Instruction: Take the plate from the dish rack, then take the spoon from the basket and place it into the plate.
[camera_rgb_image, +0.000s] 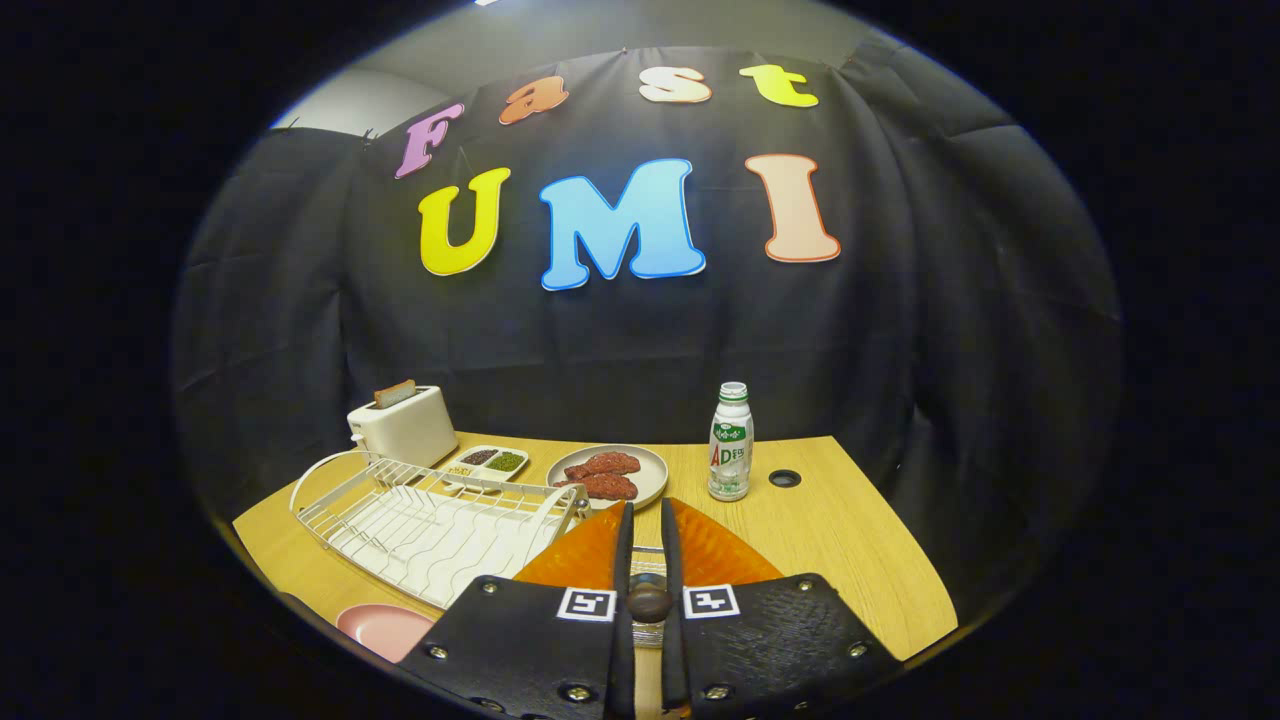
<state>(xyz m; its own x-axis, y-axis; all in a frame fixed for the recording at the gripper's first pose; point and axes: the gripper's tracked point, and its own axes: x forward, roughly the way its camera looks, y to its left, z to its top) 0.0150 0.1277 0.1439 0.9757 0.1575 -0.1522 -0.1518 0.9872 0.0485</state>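
Note:
My gripper is shut on the spoon, a slim metal handle with a dark brown knob at its end, held between the two black fingers. Under and just beyond the fingers lies the orange ribbed basket. The spoon's bowl is hidden by the fingers. A pink plate lies flat on the wooden table, close to me, left of the gripper body and beside the near corner of the white wire dish rack. The rack holds nothing.
Behind the rack stand a white toaster with a bread slice and a small tray of two dark fillings. A grey plate of meat and a white bottle sit beyond the basket. The table has a cable hole.

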